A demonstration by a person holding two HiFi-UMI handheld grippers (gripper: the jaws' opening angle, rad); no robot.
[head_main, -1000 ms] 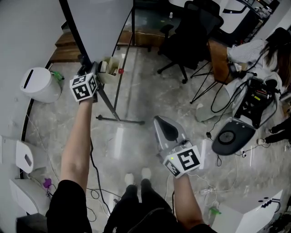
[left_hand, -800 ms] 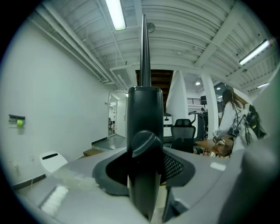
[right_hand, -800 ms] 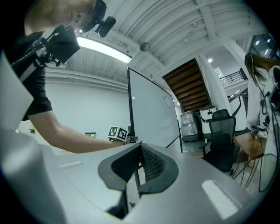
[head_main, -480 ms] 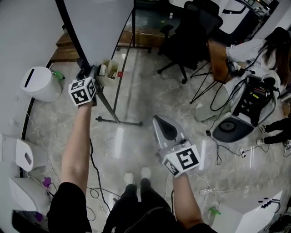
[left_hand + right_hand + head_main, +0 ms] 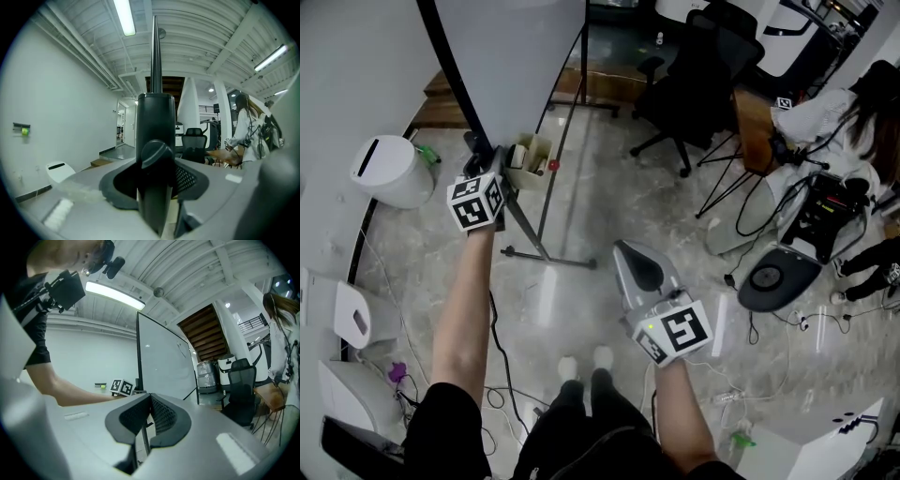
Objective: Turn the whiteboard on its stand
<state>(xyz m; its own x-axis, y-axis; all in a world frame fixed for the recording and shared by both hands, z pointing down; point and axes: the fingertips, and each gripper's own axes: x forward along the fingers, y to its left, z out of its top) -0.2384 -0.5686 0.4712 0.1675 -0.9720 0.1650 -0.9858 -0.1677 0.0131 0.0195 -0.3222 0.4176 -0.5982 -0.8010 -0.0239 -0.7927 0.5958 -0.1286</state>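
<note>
Left gripper (image 5: 478, 157) clamped on whiteboard (image 5: 511, 56) frame, 11 o'clock; its view shows only the edge. Right gripper (image 5: 626, 253) closed, empty, sees the face. Chair (image 5: 694, 75) at 1 o'clock, near board's right edge

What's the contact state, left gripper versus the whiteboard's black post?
Touching. The left gripper view shows the black post standing between the left gripper's jaws, with the pads closed against its two sides.

Interior bright and evenly lit from overhead; a ceiling strip light (image 5: 124, 16) burns out to white in both gripper views. The polished floor (image 5: 609, 216) carries pale glare streaks, with faint shadows. Both gripper views are heavily bowed, their corners black and the foreground soft. The head view is sharp.
</note>
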